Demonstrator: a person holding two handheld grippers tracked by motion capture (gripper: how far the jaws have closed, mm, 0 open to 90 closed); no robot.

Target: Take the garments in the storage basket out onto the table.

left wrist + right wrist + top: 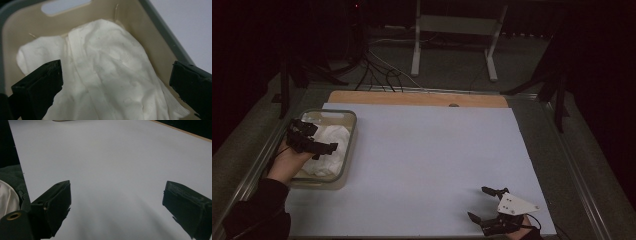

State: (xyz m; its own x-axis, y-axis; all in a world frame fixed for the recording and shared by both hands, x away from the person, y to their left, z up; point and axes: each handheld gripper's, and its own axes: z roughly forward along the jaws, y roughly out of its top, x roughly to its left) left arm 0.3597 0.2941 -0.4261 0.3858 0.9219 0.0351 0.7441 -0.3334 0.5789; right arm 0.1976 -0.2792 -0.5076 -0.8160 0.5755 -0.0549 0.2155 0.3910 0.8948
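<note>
- The right gripper point(484, 204) sits at the near right edge of the table point(427, 160), its jaws spread wide apart with nothing between them.
- The right gripper view looks along those jaws at the bare pale table surface point(120, 170), with a wooden strip along the far edge.
- The left gripper point(323, 148) hangs over the bin point(347, 150) at the table's left side, the hand point(287, 165) coming in over the bin's near left corner.
- The bin holds a crumpled white cloth point(329, 145).
- The left gripper view shows the cloth point(105, 70) close up: folded, wrinkled, lying against the beige inner wall, with a handle slot in the far wall.
- The left jaws are wide apart, above the cloth; whether they touch it I cannot tell.
</note>
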